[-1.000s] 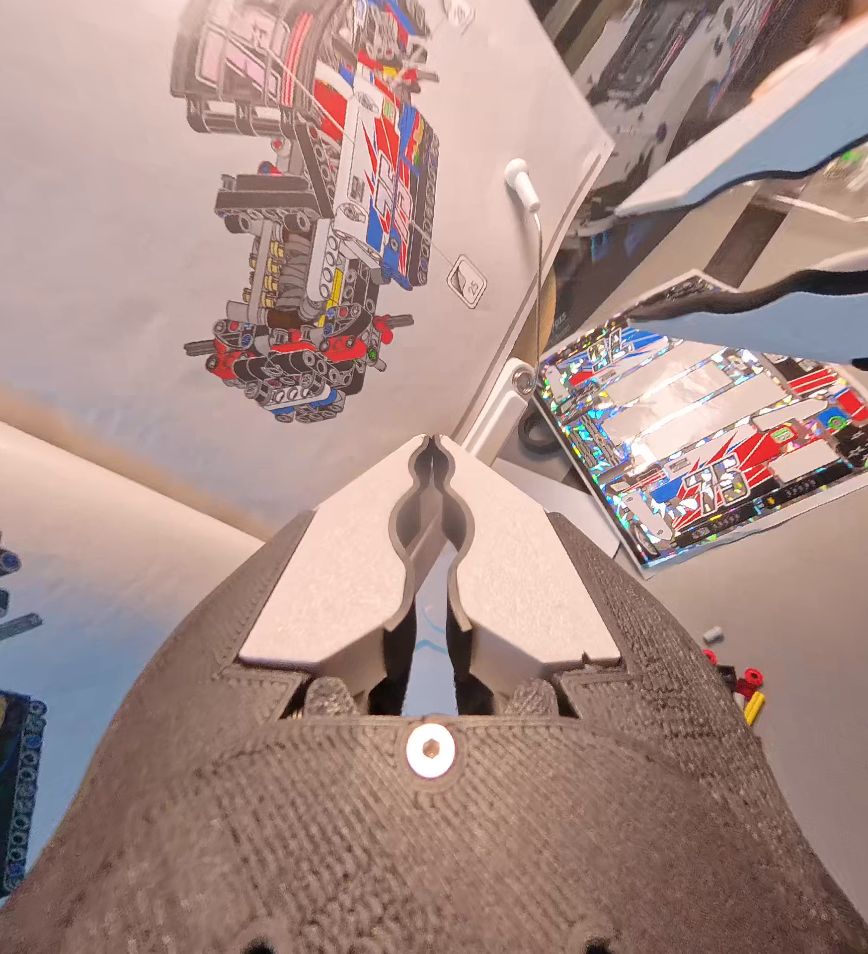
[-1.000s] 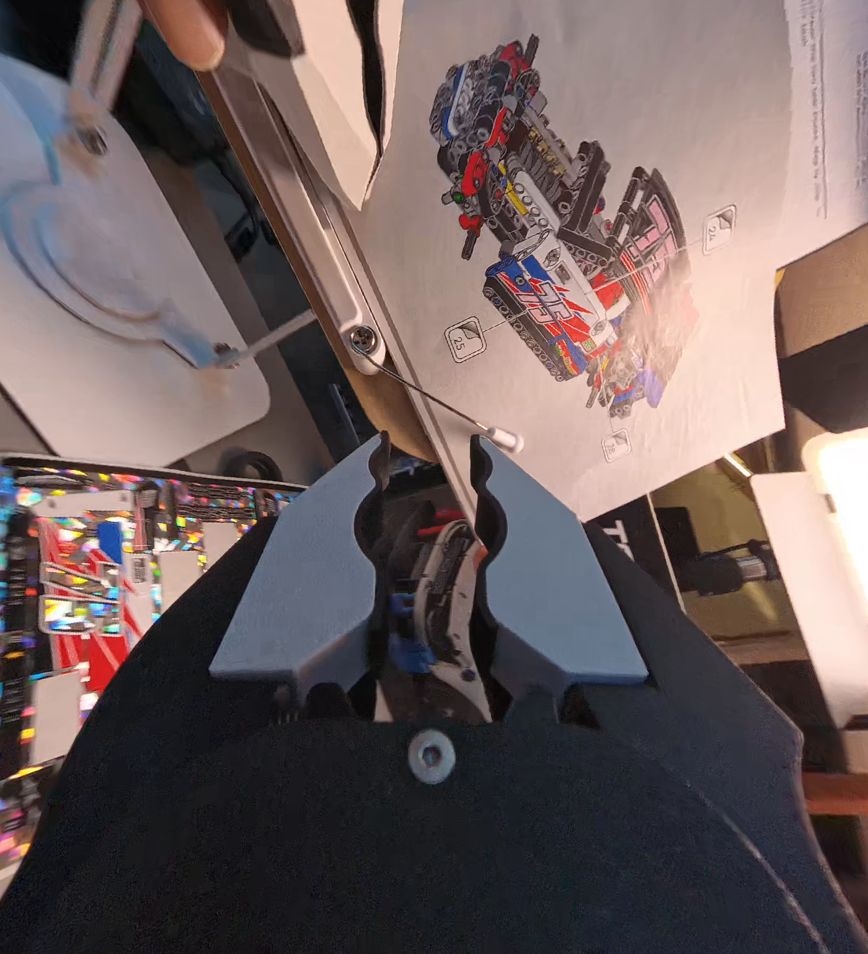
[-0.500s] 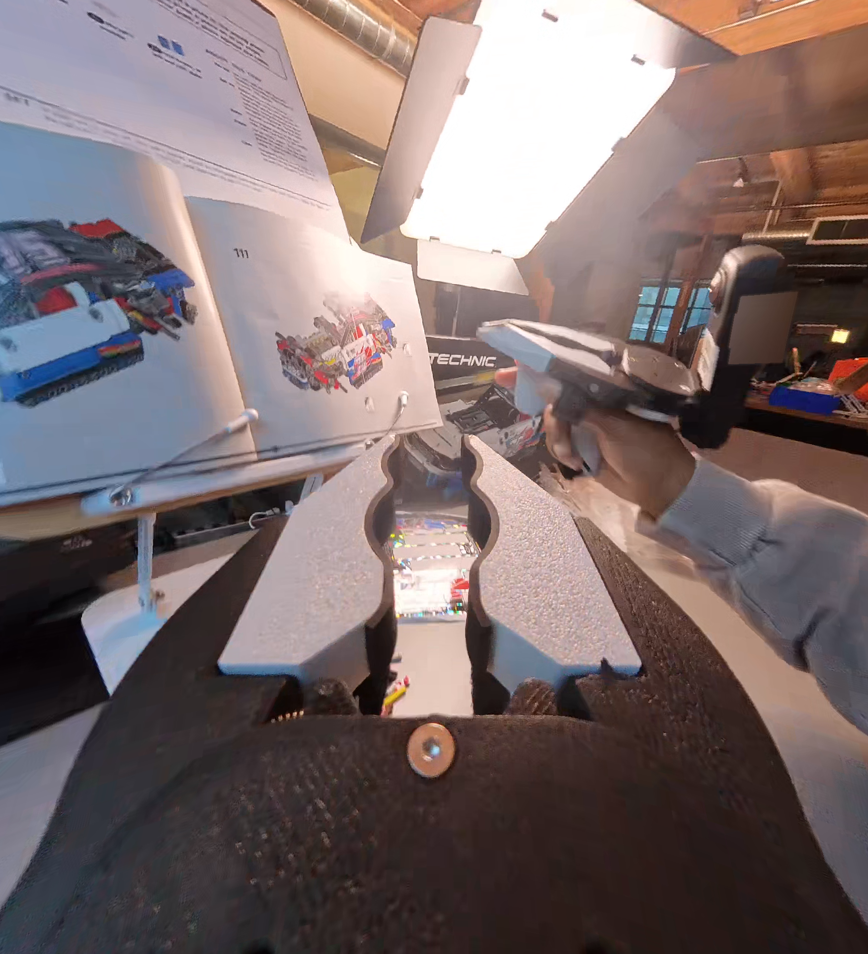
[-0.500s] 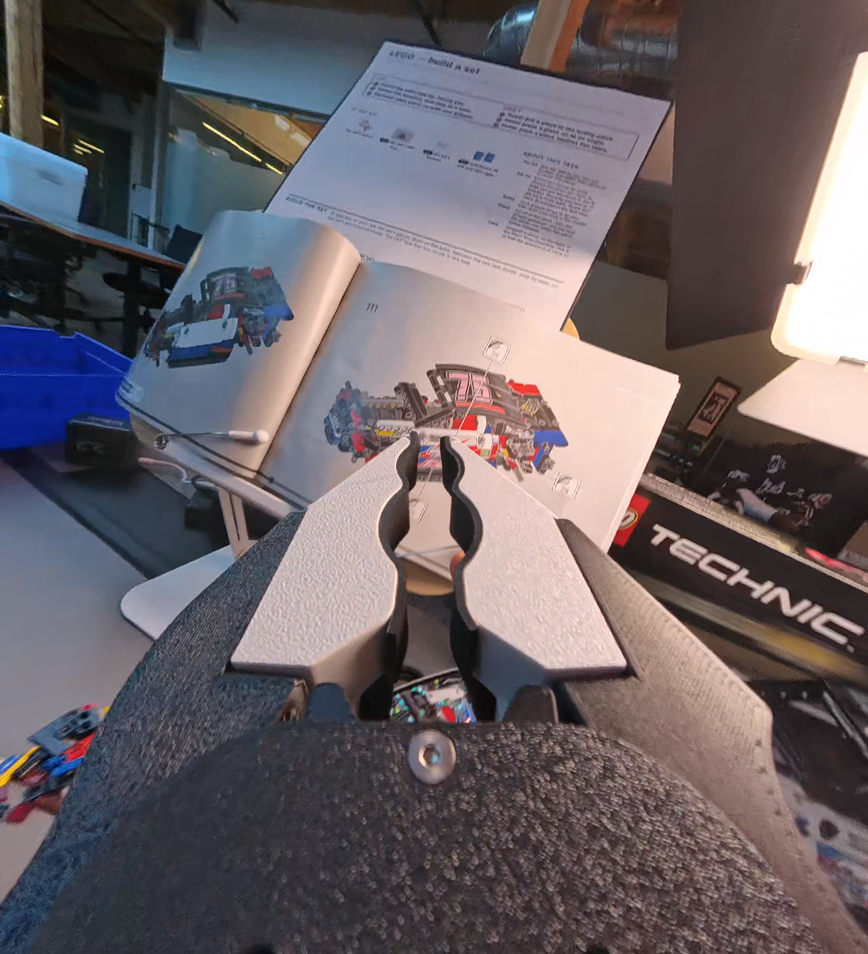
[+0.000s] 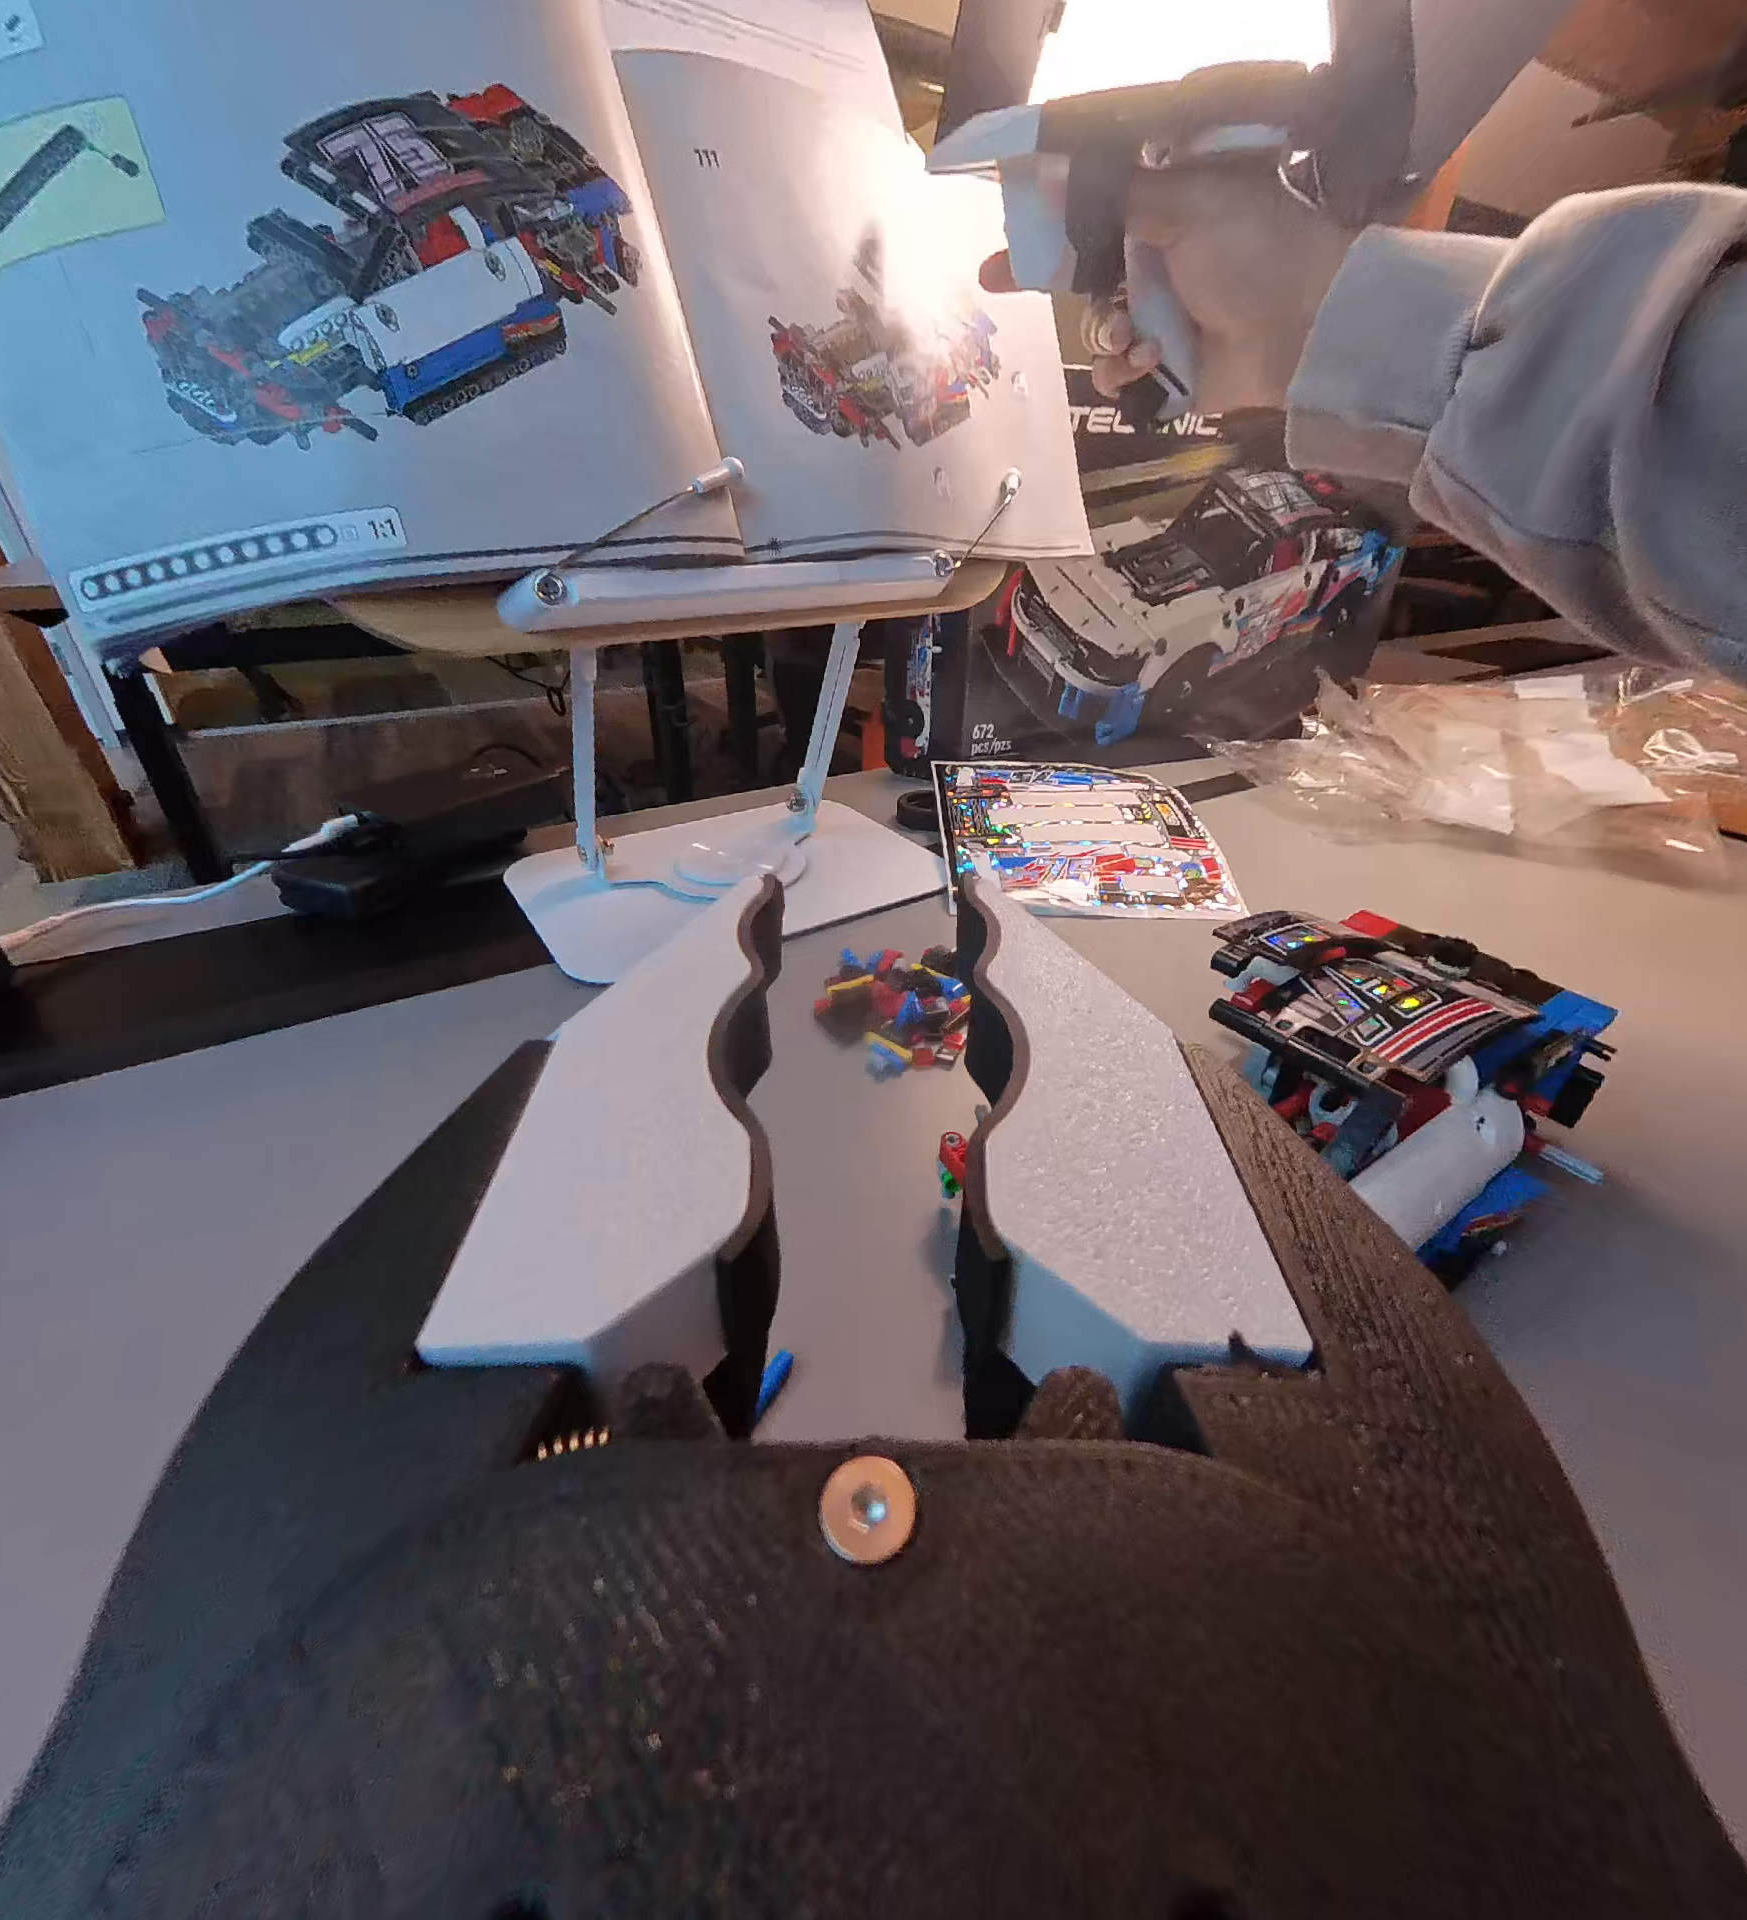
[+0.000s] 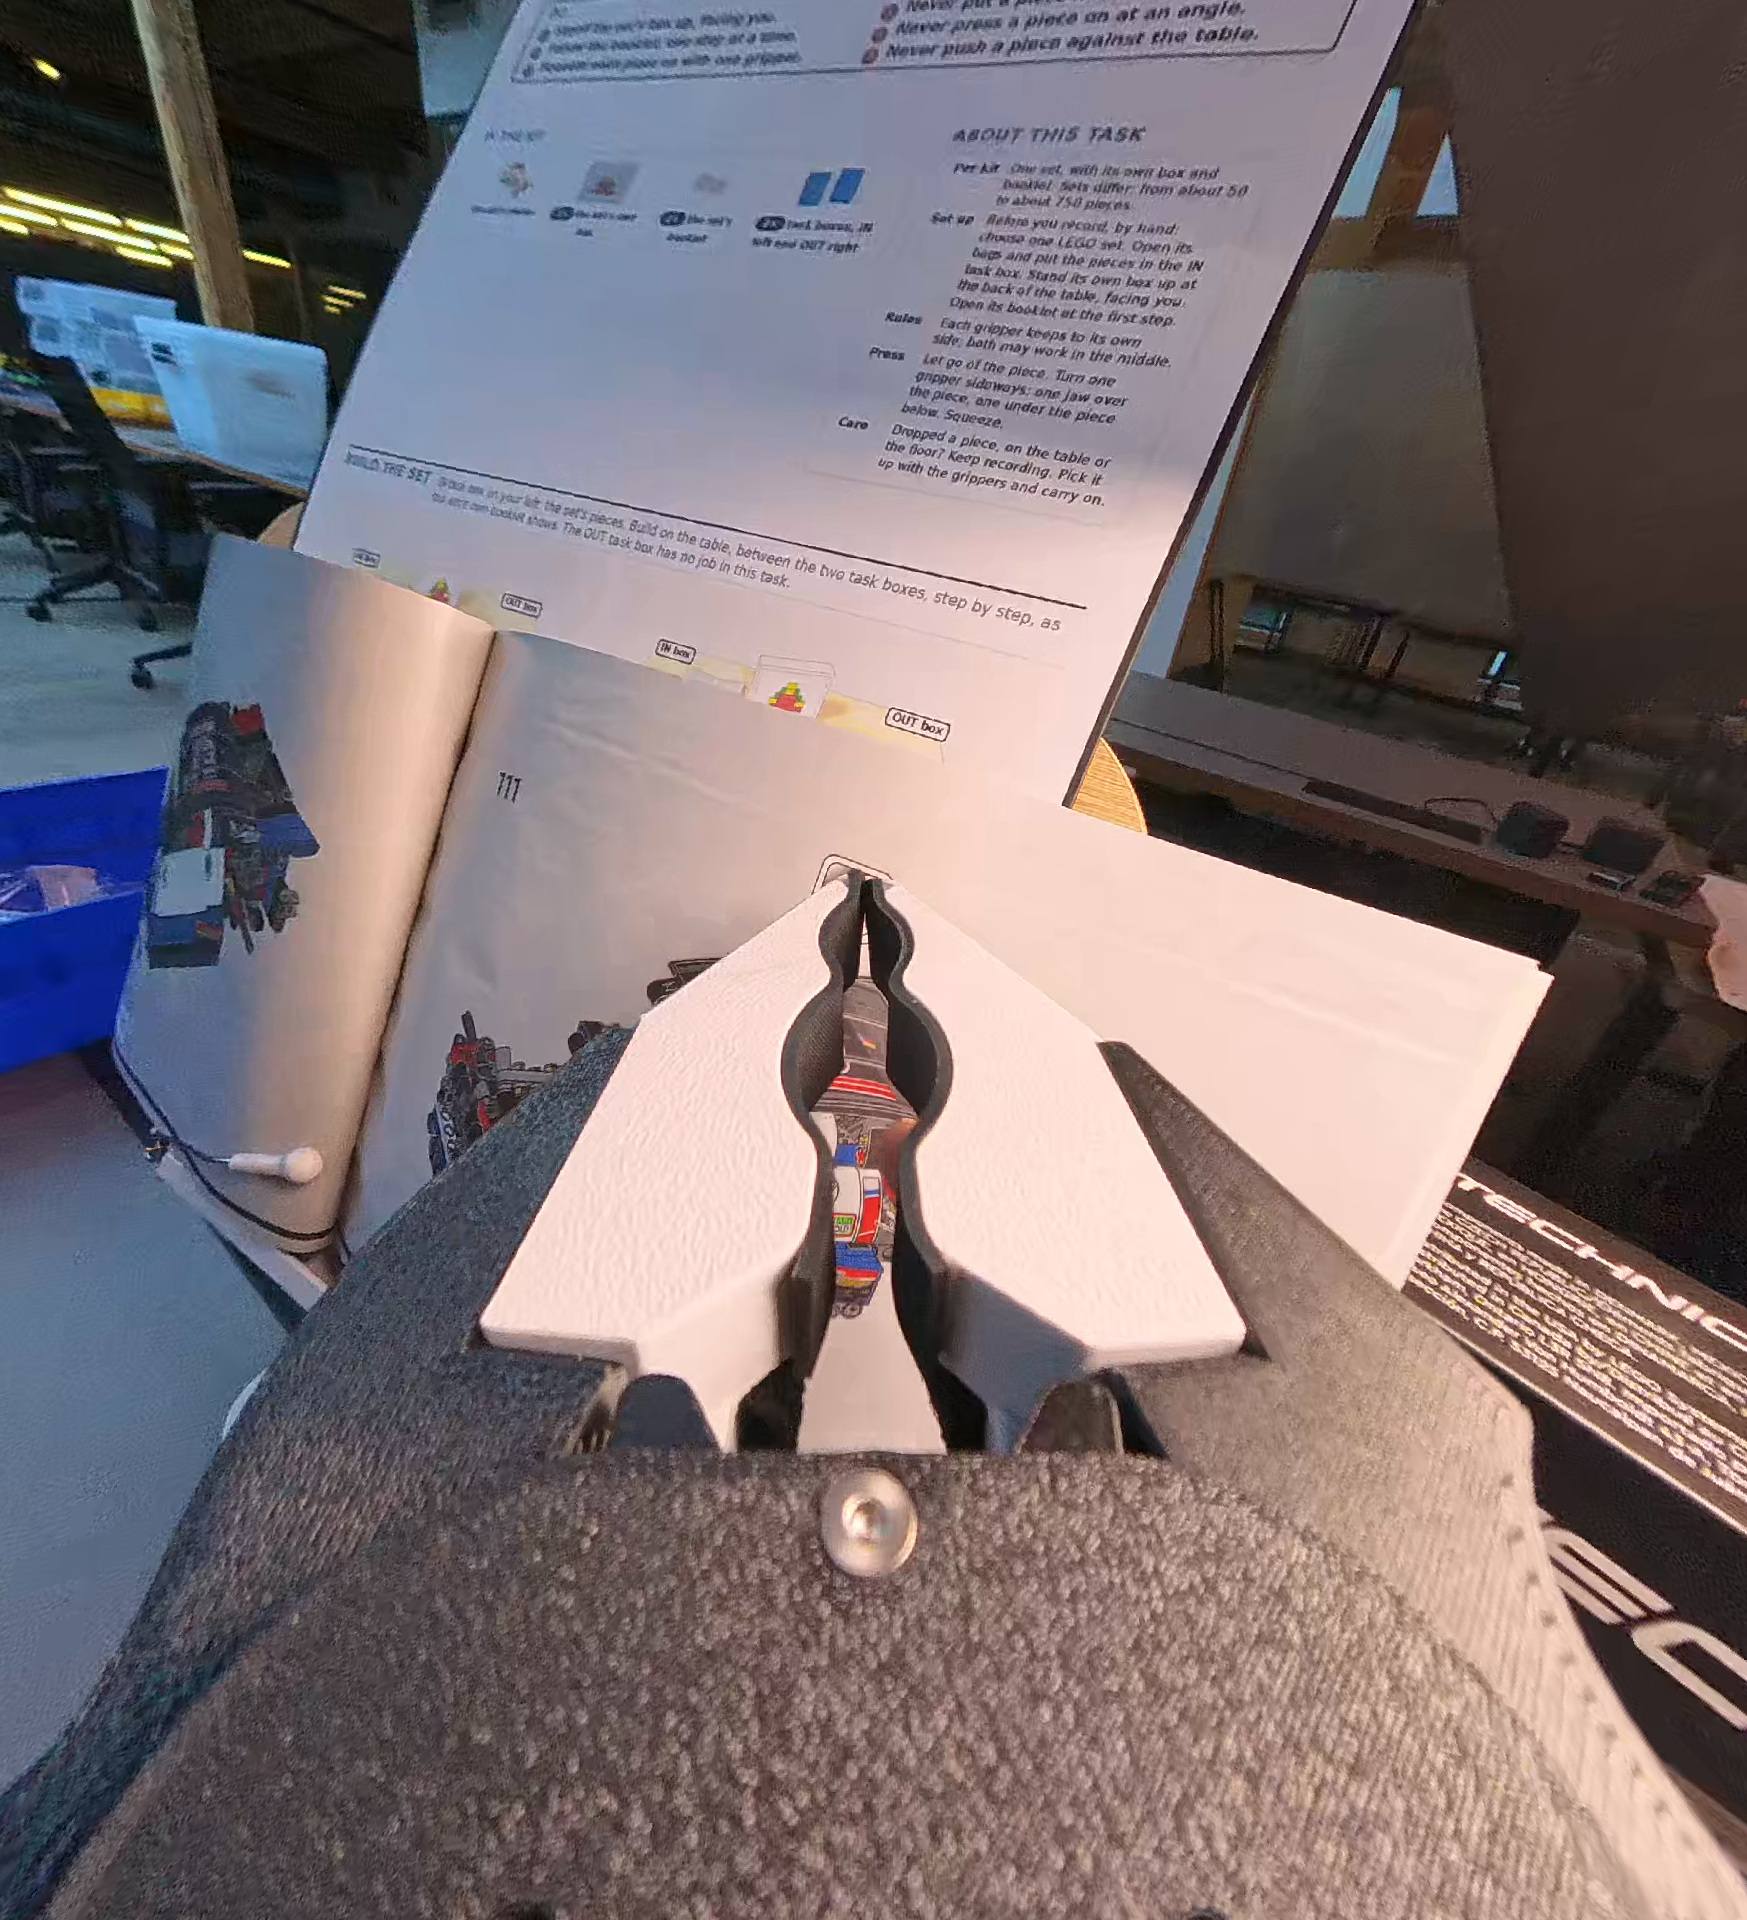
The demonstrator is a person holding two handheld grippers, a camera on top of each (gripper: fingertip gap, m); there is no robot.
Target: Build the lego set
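Note:
In the left wrist view my left gripper (image 5: 869, 904) is open with nothing between its fingers, above the grey table (image 5: 225, 1195). Just past its tips lies a pile of small loose Lego pieces (image 5: 895, 1003). A partly built Lego car (image 5: 1409, 1049) with shiny stickers lies to the right. The open instruction booklet (image 5: 433, 312) stands on a white stand behind. My right gripper (image 6: 864, 883) is shut, its tips close in front of the booklet's right page (image 6: 640, 883), and I see nothing between them. It also shows in the left wrist view (image 5: 994, 156), held up by a hand.
A holographic sticker sheet (image 5: 1087, 847) lies behind the pile. The Lego box (image 5: 1191, 613) and crumpled plastic bags (image 5: 1523, 769) stand at the back right. A printed sheet (image 6: 848, 312) rises behind the booklet. A blue bin (image 6: 17, 904) sits at the left. Across from one pair of fingers to the other is roughly 40 centimeters.
My left gripper has opened and swung down from the booklet to face the table and the pile. My right gripper has shut and moved closer to the booklet's right page.

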